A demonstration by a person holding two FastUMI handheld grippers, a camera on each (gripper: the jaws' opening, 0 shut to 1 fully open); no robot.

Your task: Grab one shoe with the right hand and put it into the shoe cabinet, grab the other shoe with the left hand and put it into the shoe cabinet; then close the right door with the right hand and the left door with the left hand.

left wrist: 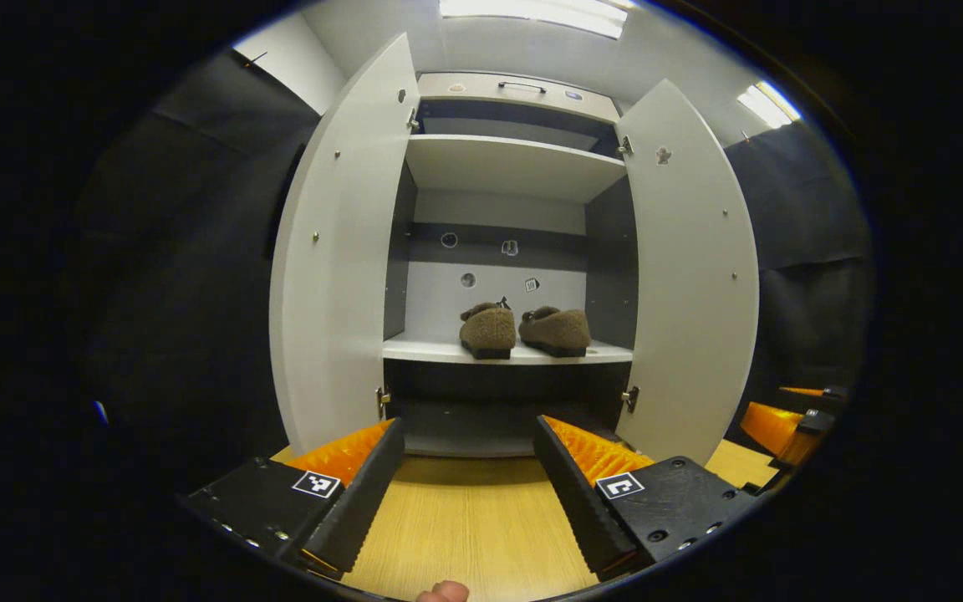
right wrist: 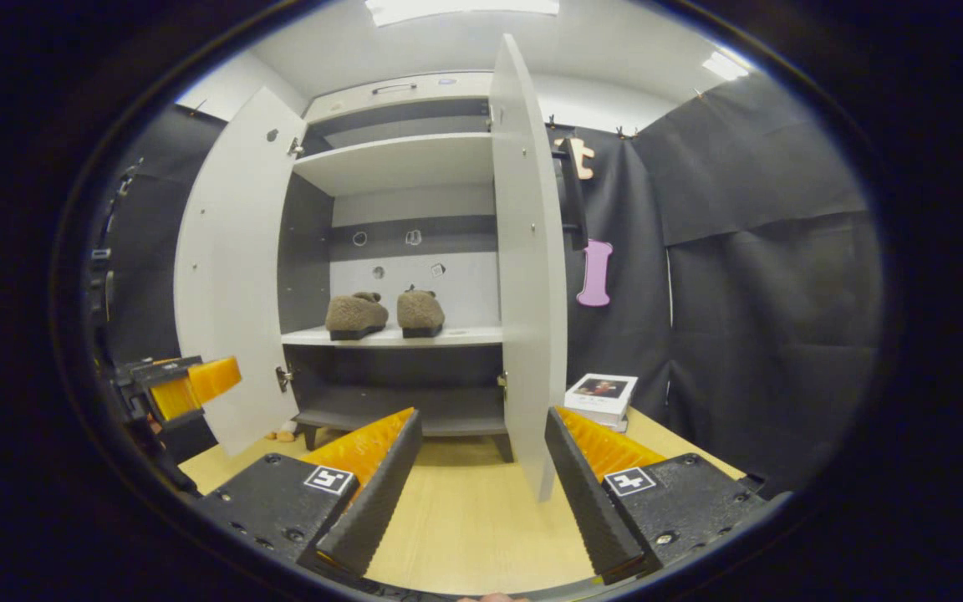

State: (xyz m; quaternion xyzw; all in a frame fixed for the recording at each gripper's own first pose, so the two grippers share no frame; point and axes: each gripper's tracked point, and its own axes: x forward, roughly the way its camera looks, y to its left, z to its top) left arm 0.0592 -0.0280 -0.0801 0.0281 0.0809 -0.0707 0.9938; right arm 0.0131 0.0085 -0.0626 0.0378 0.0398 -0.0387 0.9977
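The left gripper [left wrist: 469, 477] is held low over the pale wooden tabletop [left wrist: 465, 527], its two black ribbed fingers [left wrist: 364, 493] spread wide apart with nothing between them, pointed straight at the open shoe cabinet [left wrist: 515, 167]. A fingertip of the person holding it peeks in at the very bottom edge [left wrist: 444, 592]. The right gripper [right wrist: 481, 481] is held the same way, its fingers parted and empty, aimed at the near edge of the right door [right wrist: 527, 276], which stands swung out toward it. In the left gripper view the right gripper's orange and black body shows at the far right [left wrist: 791, 422], well apart from the cabinet; in the right gripper view the left gripper shows at the far left [right wrist: 176, 385], beside the left door [right wrist: 226, 276]. Both doors stand wide open, the left door [left wrist: 335, 251] and the right door [left wrist: 690, 267] flaring out to either side. Inside, on the middle shelf [left wrist: 506, 353], the two brown fuzzy shoes sit side by side, the left shoe [left wrist: 488, 330] and the right shoe [left wrist: 555, 330] nearly touching, toes toward the front. From the right gripper's side the same pair shows on that shelf [right wrist: 356, 315] [right wrist: 420, 311]. A stack of books [right wrist: 601, 397] lies on the table just right of the cabinet, against the black cloth wall [right wrist: 749, 276].
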